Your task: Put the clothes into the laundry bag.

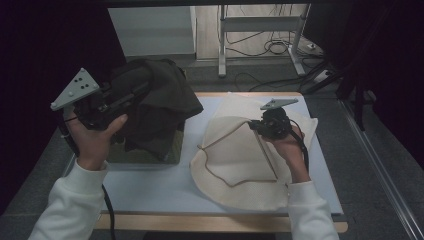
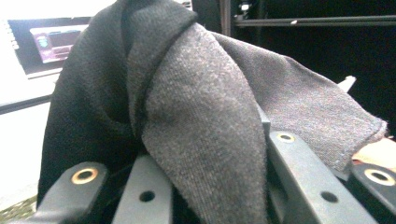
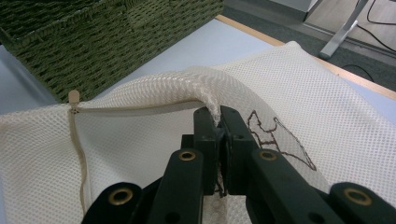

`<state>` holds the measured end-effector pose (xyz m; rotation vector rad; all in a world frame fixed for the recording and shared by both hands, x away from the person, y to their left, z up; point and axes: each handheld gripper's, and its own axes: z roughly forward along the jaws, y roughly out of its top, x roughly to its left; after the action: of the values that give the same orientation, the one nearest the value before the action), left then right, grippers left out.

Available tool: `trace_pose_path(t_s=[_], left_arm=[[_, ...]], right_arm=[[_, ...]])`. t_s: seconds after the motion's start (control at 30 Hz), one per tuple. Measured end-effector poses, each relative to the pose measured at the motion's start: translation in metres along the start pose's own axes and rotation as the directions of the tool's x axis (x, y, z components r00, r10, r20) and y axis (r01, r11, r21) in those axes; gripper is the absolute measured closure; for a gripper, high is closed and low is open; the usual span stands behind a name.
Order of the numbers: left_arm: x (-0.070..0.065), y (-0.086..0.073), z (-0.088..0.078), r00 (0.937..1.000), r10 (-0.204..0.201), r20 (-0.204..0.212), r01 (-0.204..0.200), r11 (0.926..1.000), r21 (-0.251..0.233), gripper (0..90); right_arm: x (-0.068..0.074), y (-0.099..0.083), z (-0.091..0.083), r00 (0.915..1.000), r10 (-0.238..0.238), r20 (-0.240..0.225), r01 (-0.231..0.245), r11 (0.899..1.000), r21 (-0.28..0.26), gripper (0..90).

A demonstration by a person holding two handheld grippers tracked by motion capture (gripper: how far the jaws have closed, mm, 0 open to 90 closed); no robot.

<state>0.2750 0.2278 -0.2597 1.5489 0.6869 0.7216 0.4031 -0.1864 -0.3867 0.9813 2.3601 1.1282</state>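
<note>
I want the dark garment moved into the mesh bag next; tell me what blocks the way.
Nothing visible does: bare table lies between the dark garment in the left tongs and the mesh bag, whose edge the right tongs pinch up.

Dark knit garment (image 1: 160, 100) bunched over green basket (image 1: 170, 152), cream mesh bag (image 1: 240, 160) flat beside

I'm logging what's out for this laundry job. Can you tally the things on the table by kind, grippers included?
Dark garment: 1, clamped in the left gripper
Cream mesh bag: 1, its edge pinched by the right gripper
Green woven basket: 1
Grippers: 2
Total: 5
</note>
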Motion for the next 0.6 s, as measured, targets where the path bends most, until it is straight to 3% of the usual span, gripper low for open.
trace_pose_path(t_s=[0.27,0.6], left_arm=[[-0.012,0.001,-0.007,0.9975,-0.027,0.064,0.029,0.9991,-0.030,72.6],[-0.025,0.002,-0.008,0.9936,-0.023,0.111,0.027,0.9990,-0.036,72.5]], right_arm=[[0.000,0.000,0.000,1.0000,0.002,0.000,-0.002,1.000,-0.001,86.0],[-0.001,-0.001,0.002,1.0000,0.005,-0.004,-0.005,1.000,0.001,85.9]])
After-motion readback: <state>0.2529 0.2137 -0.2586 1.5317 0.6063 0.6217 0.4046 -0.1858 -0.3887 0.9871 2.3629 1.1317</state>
